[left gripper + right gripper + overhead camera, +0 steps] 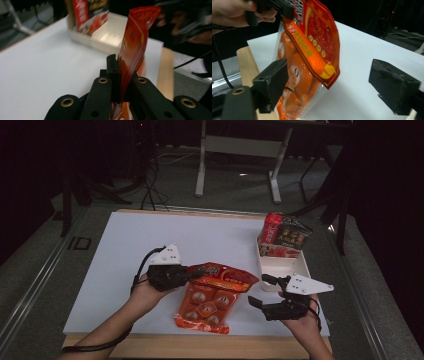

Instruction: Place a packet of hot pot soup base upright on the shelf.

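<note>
High view had the left gripper (192, 275) pinched shut on the top corner of an orange-red snack bag (210, 297), which hung partly lifted over the near edge of the white table (125, 250), its lower end touching the surface. Left gripper view showed the film edge-on between the closed jaws, thin and creased. It looked light and floppy, a slick plastic pouch with small round wrapped pieces in its clear lower half, likely to sag and swing from one corner. The right gripper (267, 292) waited just beside it, jaws spread wide with nothing in them. I judged the flat sealed bottom edge the best second hold. A white bin (280, 267) with upright packets (282, 237) stood near.
</note>
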{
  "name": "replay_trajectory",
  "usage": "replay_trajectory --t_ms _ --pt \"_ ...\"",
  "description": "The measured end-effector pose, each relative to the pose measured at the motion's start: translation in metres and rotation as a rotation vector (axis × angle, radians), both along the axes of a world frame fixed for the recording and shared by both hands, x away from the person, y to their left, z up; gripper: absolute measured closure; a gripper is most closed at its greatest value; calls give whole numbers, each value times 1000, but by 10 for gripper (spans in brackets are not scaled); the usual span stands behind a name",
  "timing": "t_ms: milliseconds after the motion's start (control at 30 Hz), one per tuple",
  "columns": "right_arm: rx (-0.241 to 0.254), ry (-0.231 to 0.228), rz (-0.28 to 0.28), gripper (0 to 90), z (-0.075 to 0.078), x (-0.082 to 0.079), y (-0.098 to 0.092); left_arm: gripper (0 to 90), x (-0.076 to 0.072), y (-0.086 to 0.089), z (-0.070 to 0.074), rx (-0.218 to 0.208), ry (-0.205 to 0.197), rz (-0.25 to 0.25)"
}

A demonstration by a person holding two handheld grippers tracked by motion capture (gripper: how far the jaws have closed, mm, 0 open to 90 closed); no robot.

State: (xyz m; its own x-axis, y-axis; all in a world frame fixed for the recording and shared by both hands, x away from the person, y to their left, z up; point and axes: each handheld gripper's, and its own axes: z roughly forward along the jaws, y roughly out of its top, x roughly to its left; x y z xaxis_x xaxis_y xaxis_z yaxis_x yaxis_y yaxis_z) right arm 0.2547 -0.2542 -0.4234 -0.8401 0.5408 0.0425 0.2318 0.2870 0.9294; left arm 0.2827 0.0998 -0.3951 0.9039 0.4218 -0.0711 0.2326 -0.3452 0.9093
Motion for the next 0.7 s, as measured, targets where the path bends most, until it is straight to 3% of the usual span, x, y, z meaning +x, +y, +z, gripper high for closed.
replay_trajectory --t_ms 67,233,300,333,433,467,533,567,600,667,700 --pt "12 20 31 151 1 1 3 894 -4 -2 6 -8 -15 -28" --pt "37 45 96 200 3 8 13 896 -7 -9 11 -8 -36 -45" --pt "29 43 114 290 4 11 15 896 -6 -11 11 -12 -32 -46" --pt "29 43 114 290 4 11 15 896 -6 -11 11 -12 -32 -46" --pt "17 76 163 482 4 21 17 896 -5 -13 11 -19 -27 -52" --pt "10 86 168 534 3 24 18 896 -7 -15 9 -11 -32 -53" --pt "0 94 173 534 2 25 19 896 -7 -15 9 -11 -32 -53" --pt "-9 112 183 648 0 28 20 895 -7 -17 8 -10 -24 -59" --pt "-9 112 183 648 0 28 20 895 -7 -17 7 -6 -23 -63" --pt "-43 126 179 780 -3 31 22 895 -7 -18 6 -6 -16 -68" --pt "-43 126 179 780 -3 31 22 895 -8 -19 6 4 -20 -72"
